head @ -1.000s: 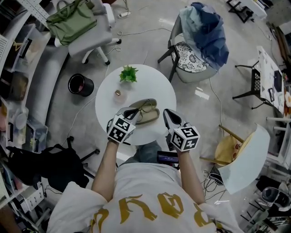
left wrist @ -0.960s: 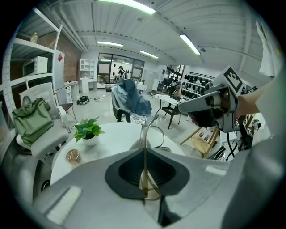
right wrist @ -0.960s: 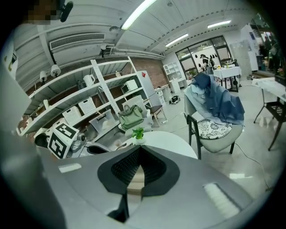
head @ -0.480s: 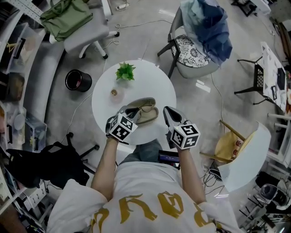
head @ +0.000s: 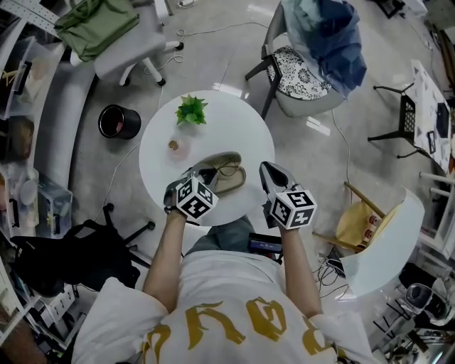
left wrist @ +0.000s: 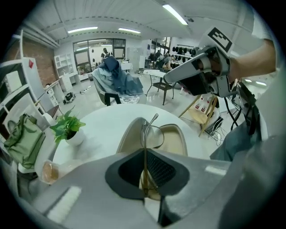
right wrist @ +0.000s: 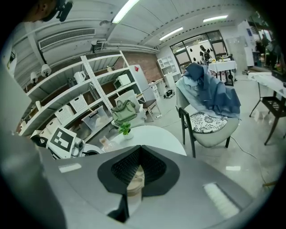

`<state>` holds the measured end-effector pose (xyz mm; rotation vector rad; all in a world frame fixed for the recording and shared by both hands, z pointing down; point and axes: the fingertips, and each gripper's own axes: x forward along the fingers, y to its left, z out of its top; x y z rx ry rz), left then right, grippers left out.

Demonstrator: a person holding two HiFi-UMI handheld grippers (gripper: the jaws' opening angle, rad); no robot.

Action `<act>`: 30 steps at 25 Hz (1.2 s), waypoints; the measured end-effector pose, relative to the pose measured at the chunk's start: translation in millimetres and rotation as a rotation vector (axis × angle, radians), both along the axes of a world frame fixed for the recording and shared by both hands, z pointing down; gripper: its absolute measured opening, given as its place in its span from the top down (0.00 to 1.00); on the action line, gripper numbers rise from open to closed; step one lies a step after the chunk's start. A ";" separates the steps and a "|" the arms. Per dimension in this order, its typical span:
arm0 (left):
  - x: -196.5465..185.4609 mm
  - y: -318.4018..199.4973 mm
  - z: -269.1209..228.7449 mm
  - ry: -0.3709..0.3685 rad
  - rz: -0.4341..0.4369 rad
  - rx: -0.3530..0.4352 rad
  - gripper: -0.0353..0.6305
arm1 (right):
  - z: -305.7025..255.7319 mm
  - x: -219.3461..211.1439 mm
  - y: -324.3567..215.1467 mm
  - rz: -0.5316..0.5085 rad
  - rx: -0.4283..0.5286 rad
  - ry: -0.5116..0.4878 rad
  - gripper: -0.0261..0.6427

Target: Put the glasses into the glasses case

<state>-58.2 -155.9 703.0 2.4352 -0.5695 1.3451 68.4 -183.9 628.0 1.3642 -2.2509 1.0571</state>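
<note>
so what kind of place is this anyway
Probably an office or lab workroom. Open metal shelves hold storage boxes, a wheeled office chair stands on the hard floor, and strip lights run along the ceiling. The small round table serves as the work surface.

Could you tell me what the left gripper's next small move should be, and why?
Probably lower the left gripper a little, to set the glasses down into the open glasses case. Its jaws are shut on the thin frame, and the glasses hang right over the case's open half, seemingly not yet resting inside it.
</note>
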 end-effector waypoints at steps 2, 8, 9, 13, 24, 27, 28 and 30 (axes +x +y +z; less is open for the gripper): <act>1.0 1.2 5.1 -0.022 0.016 -0.002 0.92 | 3.8 1.9 -0.2 0.005 -0.009 -0.001 0.93; -0.5 0.0 13.4 -0.063 0.011 0.002 0.92 | 9.4 -0.4 1.7 -0.006 -0.026 -0.009 0.93; -0.5 -1.2 14.3 -0.069 0.012 0.005 0.92 | 9.8 -1.0 1.8 -0.010 -0.027 -0.011 0.93; 0.1 -3.8 18.2 -0.091 0.019 0.010 0.92 | 10.3 -2.2 2.7 -0.022 -0.030 -0.013 0.93; 3.1 -1.1 21.6 -0.057 0.004 -0.040 0.84 | 1.5 2.4 12.5 -0.008 -0.015 -0.013 0.93; 3.9 -0.7 18.0 -0.044 -0.007 -0.030 0.82 | -3.4 2.7 15.7 -0.005 -0.005 -0.010 0.93; 4.2 -1.3 15.8 -0.036 -0.015 -0.023 0.82 | -5.4 2.9 16.7 -0.005 -0.001 -0.009 0.93; 5.2 -4.7 9.2 -0.008 -0.044 -0.008 0.81 | -10.4 3.4 17.2 -0.004 0.010 -0.010 0.93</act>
